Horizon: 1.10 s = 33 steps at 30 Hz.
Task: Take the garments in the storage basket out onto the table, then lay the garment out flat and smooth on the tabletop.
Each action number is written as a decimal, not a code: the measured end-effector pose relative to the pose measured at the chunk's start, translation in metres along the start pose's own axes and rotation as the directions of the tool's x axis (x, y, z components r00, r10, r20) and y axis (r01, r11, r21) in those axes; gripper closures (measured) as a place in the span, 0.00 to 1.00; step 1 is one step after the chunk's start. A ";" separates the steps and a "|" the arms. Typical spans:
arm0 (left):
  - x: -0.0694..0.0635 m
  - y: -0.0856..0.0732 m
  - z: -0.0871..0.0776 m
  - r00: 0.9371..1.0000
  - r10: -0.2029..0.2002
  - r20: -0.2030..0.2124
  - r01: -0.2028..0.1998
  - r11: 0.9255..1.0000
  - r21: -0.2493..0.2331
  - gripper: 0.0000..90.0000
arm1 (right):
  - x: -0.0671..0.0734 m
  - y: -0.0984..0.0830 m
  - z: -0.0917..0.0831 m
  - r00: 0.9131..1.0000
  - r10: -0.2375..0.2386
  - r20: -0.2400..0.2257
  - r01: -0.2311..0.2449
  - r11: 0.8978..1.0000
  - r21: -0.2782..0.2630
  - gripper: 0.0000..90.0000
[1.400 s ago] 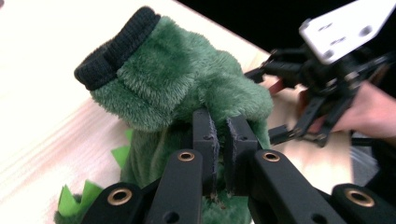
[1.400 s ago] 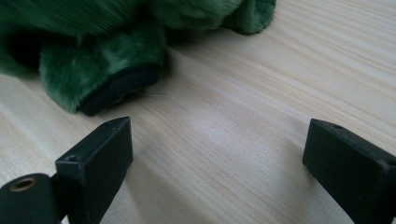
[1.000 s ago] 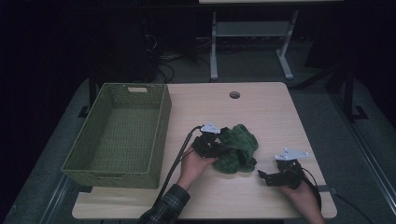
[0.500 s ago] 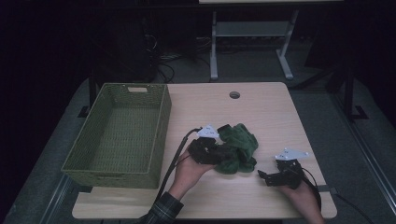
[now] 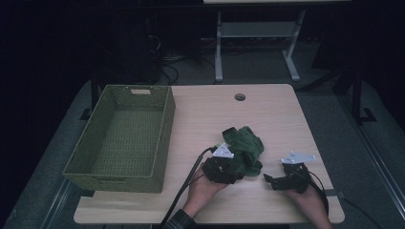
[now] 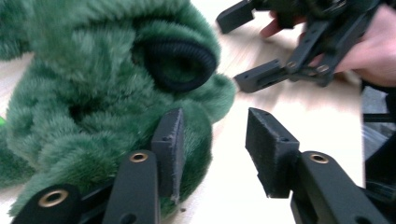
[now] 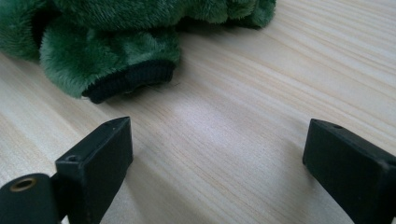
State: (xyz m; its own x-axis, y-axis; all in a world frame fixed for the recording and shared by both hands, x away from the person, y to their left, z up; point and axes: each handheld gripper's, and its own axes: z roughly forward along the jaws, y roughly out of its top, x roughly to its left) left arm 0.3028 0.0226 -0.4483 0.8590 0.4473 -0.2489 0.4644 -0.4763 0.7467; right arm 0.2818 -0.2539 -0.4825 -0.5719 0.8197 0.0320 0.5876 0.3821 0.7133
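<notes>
A green furry garment [image 5: 246,145] lies bunched on the wooden table [image 5: 267,114] right of centre. My left gripper [image 5: 228,168] sits at its near left edge. In the left gripper view the left gripper [image 6: 215,140] has just been opening. Its left pad [image 6: 169,144] lies against the fur [image 6: 93,93], and the gap holds mostly bare table. A black ribbed cuff [image 6: 180,63] shows just beyond. My right gripper [image 5: 270,180] rests open to the garment's right. In its own view, the right gripper [image 7: 219,140] has only wood between its jaws, and the cuffed sleeve [image 7: 112,51] lies ahead.
A green woven basket [image 5: 165,129] stands empty on the table's left side. A round cable hole [image 5: 239,97] sits near the far edge. Bare wood lies between the basket and the garment. Beyond the table are a metal stand and cables on the floor.
My left hand has moved toward the table's front edge and a little right, along the garment's near side. The right hand has stayed put.
</notes>
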 end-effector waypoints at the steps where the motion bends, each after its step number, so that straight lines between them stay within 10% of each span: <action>1: 0.001 -0.001 0.003 1.000 -0.001 -0.006 0.001 1.000 0.003 0.60 | 0.000 0.000 0.000 1.000 -0.001 0.000 0.001 1.000 0.000 0.09; 14: 0.012 -0.006 0.019 0.995 0.025 -0.094 -0.020 0.999 0.049 0.76 | 0.000 0.000 0.000 1.000 0.000 0.003 0.000 1.000 0.000 0.09; 19: 0.019 -0.007 0.017 0.998 -0.008 -0.058 0.010 1.000 0.030 0.94 | 0.006 0.005 -0.003 0.999 -0.004 -0.039 0.004 1.000 0.011 0.15; 33: 0.013 0.006 -0.021 1.000 -0.004 0.001 0.004 0.999 -0.046 0.96 | 0.022 0.022 0.007 0.986 -0.014 -0.168 0.010 1.000 -0.030 0.17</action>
State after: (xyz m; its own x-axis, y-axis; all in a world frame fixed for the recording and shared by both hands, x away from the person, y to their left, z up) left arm 0.3127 0.0413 -0.4345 0.8576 0.4480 -0.2528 0.4572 -0.4388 0.7736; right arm 0.2861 -0.2243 -0.4716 -0.6683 0.7308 0.1388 0.5649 0.3772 0.7339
